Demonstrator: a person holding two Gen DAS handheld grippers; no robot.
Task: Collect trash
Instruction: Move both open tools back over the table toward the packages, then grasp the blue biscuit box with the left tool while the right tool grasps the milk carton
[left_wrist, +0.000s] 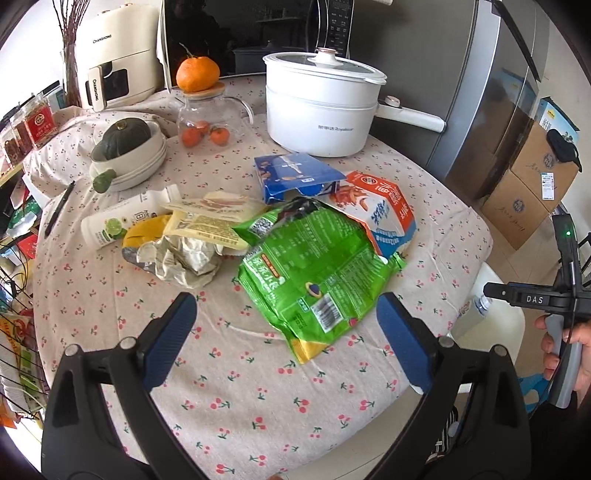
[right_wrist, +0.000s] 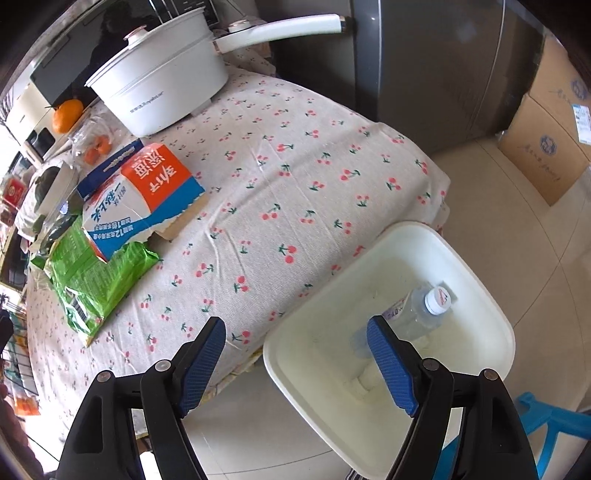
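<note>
Both grippers, left gripper and right gripper, are spreading wide, holding nothing. The green bag is lying on the table, hiding part of the carton (torn). A bottle is lying in the white bin.

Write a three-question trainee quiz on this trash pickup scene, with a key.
1. True or false: the white bin already holds a plastic bottle.
2. Which wrapper lies nearest the left gripper? A) green snack bag B) crumpled foil C) blue box
3. Fill in: the right gripper is ____ and holds nothing.

Key: 1 true; 2 A; 3 open.
</note>
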